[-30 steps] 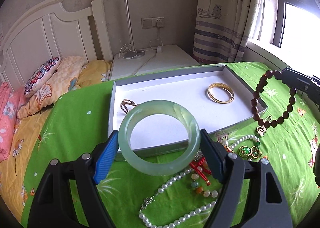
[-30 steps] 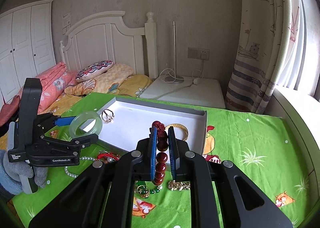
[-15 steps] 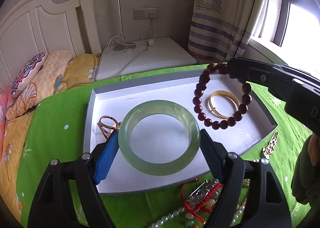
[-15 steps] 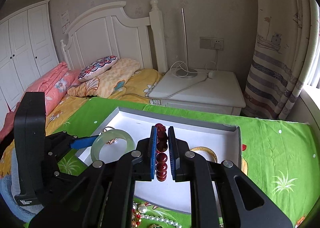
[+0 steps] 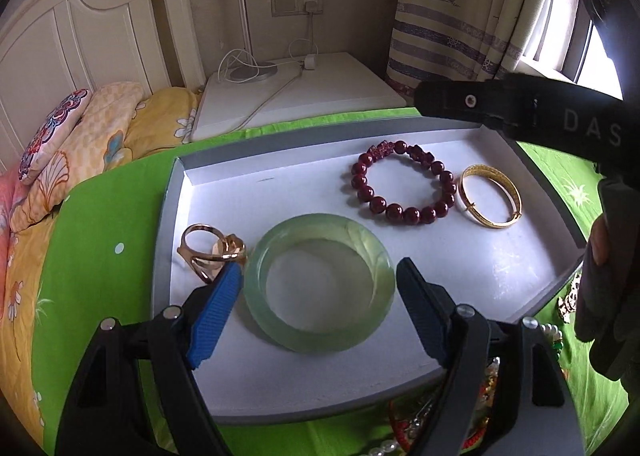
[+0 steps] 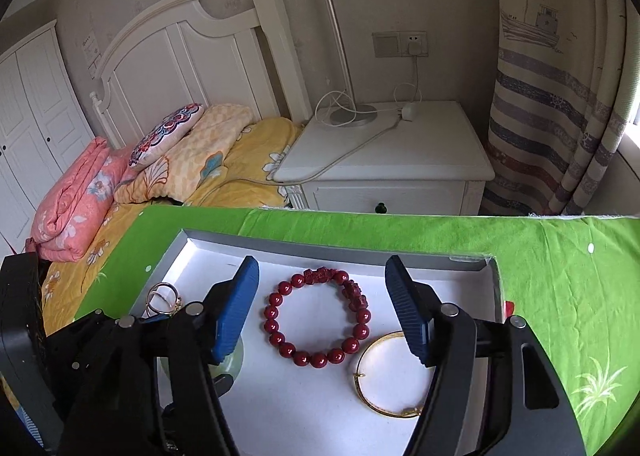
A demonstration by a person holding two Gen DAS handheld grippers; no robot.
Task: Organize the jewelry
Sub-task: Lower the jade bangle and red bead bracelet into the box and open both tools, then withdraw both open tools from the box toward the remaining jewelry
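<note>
The green jade bangle (image 5: 319,283) lies in the white tray (image 5: 520,280), with a gold ring (image 5: 210,252) at its left and a red bead bracelet (image 5: 404,188) and gold bangle (image 5: 491,196) farther right. More jewelry on the green cloth (image 5: 100,224) is cut off near the tray. The left gripper (image 5: 319,298) pinches the jade bangle across its width. The right gripper (image 6: 322,312) jaws are opening, pads clear of the bead bracelet lying between them.

A shallow grey-walled tray (image 5: 168,216) with a white floor lies on the green cloth. In it lie a dark red beaded bracelet (image 5: 404,187) at the far middle, a thin gold bangle (image 5: 491,195) just right of it, a pale green translucent jade bangle (image 5: 319,282) flat near the front, and a rose-gold ring (image 5: 210,248) at left.
</note>
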